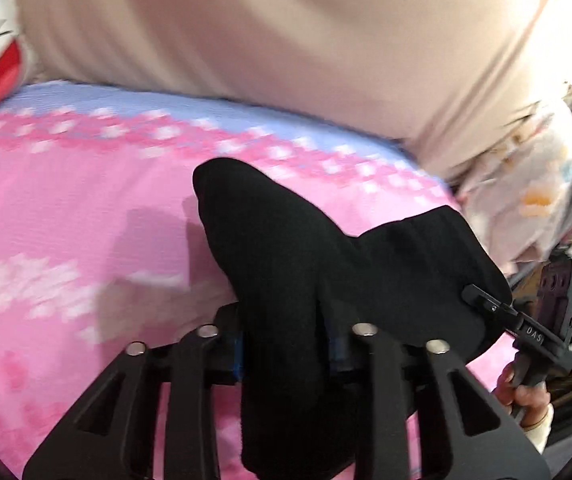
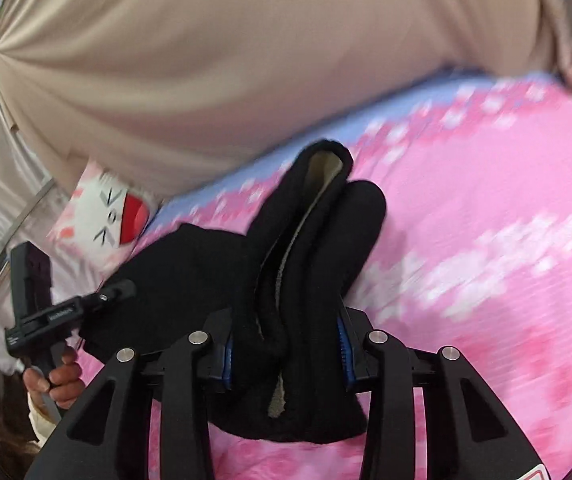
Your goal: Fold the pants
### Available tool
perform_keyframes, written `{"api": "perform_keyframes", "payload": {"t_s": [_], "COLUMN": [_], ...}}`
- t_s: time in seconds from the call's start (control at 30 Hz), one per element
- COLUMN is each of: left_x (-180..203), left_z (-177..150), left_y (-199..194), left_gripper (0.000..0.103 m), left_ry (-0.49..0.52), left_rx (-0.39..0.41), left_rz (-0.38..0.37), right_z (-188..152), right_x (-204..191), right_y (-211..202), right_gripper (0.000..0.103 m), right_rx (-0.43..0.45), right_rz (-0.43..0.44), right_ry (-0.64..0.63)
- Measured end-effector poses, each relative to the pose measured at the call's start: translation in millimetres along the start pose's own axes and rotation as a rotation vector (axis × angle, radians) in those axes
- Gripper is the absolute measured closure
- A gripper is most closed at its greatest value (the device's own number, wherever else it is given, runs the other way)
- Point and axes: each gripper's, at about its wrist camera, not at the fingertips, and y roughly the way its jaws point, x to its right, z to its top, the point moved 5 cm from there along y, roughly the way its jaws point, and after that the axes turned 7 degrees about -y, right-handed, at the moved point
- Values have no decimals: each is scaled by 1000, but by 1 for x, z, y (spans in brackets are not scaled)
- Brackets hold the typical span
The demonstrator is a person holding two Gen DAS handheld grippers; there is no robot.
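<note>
The black pants (image 1: 286,240) lie bunched on a pink bed cover (image 1: 65,208). In the left wrist view my left gripper (image 1: 286,344) is shut on a thick fold of them, its blue pads pressing both sides. The right gripper (image 1: 482,300) comes in from the right, its tip against the same cloth. In the right wrist view the right gripper (image 2: 286,356) is shut on a doubled edge of the pants (image 2: 306,240), where pale fleece lining shows. The left gripper (image 2: 121,290) reaches in from the left, held by a hand (image 2: 57,380).
A large beige cloth (image 1: 306,40) fills the far side above the cover's blue band (image 1: 125,98). A white and red cartoon pillow (image 2: 113,220) lies at the cover's left end. A pale printed cloth (image 1: 526,200) and dark clutter sit at the right.
</note>
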Motion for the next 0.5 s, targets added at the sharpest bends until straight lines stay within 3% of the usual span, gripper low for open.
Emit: {"api": "perform_keyframes", "payload": {"t_s": [0.07, 0.13, 0.2, 0.27, 0.3, 0.37, 0.43, 0.5], "left_x": [-19, -31, -31, -24, -16, -4, 5, 15], "left_z": [-19, -31, -30, -19, -12, -4, 3, 4], "left_y": [12, 18, -1, -22, -34, -36, -22, 4], "left_gripper": [54, 51, 26, 8, 6, 5, 5, 5], "left_ry": [-18, -7, -2, -2, -3, 20, 48, 55], "left_rx": [-44, -39, 50, 160, 237, 282, 242, 173], "left_rz": [117, 224, 267, 280, 278, 285, 284, 246], "right_z": [-18, -19, -4, 24, 38, 53, 59, 55], "right_x": [18, 30, 24, -5, -26, -54, -82, -91], "right_y": [18, 6, -19, -46, -52, -43, -3, 33], "right_gripper": [53, 51, 51, 51, 51, 55, 72, 77], "right_rx": [-58, -21, 57, 153, 186, 181, 87, 4], "right_rz": [-103, -83, -178, -323, -328, -228, -99, -71], "right_ry": [39, 125, 89, -84, -158, -221, -280, -319]}}
